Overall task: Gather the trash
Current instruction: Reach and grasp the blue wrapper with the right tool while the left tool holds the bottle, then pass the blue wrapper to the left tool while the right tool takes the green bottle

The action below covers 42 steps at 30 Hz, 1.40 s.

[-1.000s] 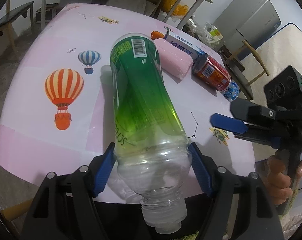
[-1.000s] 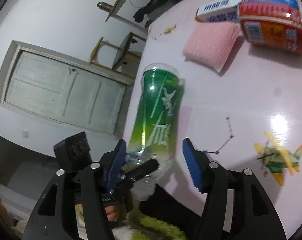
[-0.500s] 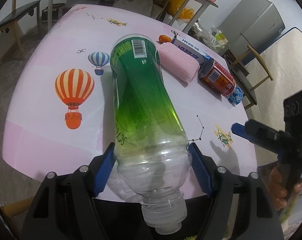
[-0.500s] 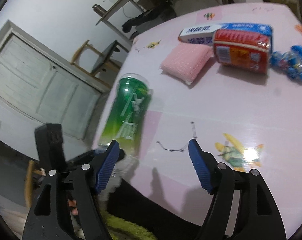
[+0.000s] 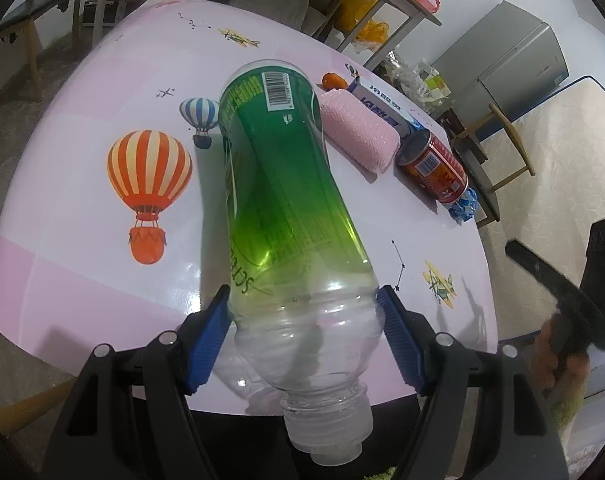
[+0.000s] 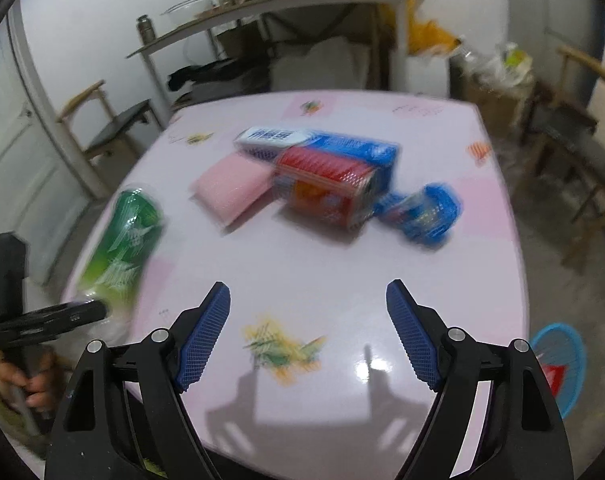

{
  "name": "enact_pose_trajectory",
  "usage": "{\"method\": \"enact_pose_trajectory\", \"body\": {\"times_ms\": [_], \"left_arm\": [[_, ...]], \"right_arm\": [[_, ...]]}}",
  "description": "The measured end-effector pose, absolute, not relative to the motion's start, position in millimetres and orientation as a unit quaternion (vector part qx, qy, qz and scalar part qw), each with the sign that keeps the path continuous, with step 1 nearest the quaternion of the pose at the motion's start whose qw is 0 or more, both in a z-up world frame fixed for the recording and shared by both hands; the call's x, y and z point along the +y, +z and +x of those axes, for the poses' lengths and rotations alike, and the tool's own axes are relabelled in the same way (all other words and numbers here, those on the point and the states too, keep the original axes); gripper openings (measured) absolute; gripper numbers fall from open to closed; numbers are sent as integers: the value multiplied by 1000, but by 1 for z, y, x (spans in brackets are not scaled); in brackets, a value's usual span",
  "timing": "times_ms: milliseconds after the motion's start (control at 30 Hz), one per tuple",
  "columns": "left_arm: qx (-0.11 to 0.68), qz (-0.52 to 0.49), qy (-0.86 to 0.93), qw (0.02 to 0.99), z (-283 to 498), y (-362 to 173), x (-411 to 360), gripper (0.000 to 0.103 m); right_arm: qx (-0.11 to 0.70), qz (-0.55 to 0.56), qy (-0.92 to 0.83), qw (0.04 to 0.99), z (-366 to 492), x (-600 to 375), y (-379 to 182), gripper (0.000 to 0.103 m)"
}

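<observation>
Glossy pink table [image 5: 62, 208] — clear ribbed plastic bottle [image 5: 286, 208] clamped.

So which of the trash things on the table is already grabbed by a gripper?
The green plastic bottle. The left gripper squeezes its clear neck end, while the red can, pink sponge and blue wrapper lie untouched.

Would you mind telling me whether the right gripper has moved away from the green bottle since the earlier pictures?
Yes. The right gripper, jaws opening and empty, has swung rightward from the green bottle to face the table middle.
</observation>
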<state>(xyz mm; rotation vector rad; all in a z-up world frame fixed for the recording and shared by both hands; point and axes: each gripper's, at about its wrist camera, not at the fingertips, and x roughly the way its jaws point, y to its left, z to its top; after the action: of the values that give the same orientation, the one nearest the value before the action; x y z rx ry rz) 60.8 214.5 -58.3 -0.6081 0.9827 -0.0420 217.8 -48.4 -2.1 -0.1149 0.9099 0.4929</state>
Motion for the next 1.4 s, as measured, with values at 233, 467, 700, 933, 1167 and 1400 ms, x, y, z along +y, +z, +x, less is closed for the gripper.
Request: {"method": "enact_pose_trajectory", "body": {"times_ms": [233, 467, 700, 933, 1167, 1400], "left_arm": [[465, -314, -39, 827, 60, -62, 228, 71], [463, -313, -42, 828, 59, -63, 227, 71], [462, -312, -43, 829, 60, -62, 226, 71], [459, -305, -38, 834, 59, -60, 222, 71], [456, -312, -27, 833, 52, -59, 220, 71], [449, -332, -32, 829, 42, -54, 220, 71]], "right_arm": [[373, -164, 206, 890, 264, -52, -5, 77], [412, -169, 218, 869, 323, -61, -38, 75], [466, -118, 233, 846, 340, -69, -63, 45], [464, -127, 199, 854, 314, -78, -62, 31], [479, -83, 166, 858, 283, -104, -58, 23], [491, 27, 208, 846, 245, -119, -44, 20]]}}
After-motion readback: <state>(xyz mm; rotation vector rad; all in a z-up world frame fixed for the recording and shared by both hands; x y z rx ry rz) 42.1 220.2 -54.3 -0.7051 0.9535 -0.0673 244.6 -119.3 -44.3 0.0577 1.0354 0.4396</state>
